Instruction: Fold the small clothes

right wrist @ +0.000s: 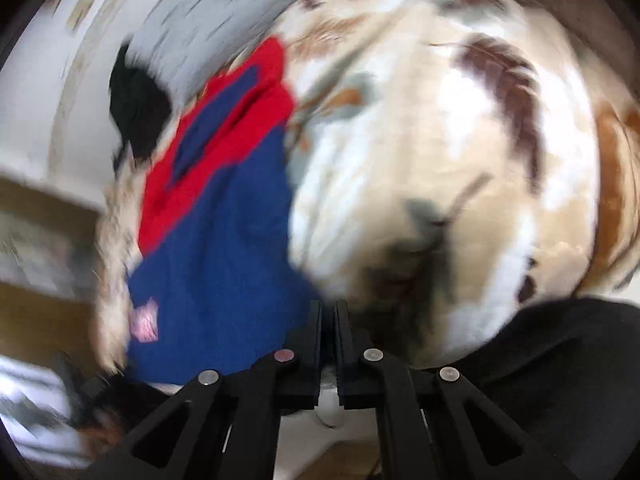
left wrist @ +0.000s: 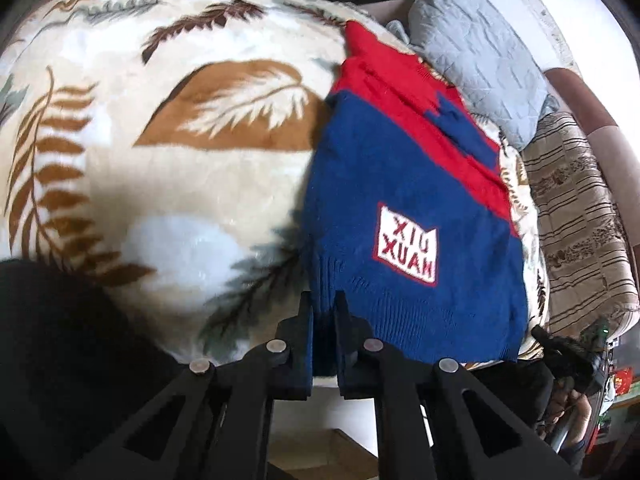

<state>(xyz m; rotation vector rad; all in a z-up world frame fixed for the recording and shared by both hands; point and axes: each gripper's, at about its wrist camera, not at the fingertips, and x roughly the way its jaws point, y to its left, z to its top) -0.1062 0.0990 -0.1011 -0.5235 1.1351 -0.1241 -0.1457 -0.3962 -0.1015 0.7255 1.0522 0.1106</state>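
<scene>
A small blue and red knit sweater (left wrist: 404, 200) with a white label patch lies on a leaf-patterned blanket (left wrist: 168, 152), its ribbed hem nearest me. My left gripper (left wrist: 324, 300) is shut on the left corner of that hem. The right wrist view is blurred: the same sweater (right wrist: 224, 240) lies to the left, and my right gripper (right wrist: 329, 308) is shut on the sweater's hem at its near right corner.
A grey quilted pillow (left wrist: 472, 48) and a striped brown cover (left wrist: 576, 216) lie beyond the sweater. Dark fabric (left wrist: 52, 340) sits at the near left of the blanket, and dark cloth (right wrist: 560, 360) at the right in the right wrist view.
</scene>
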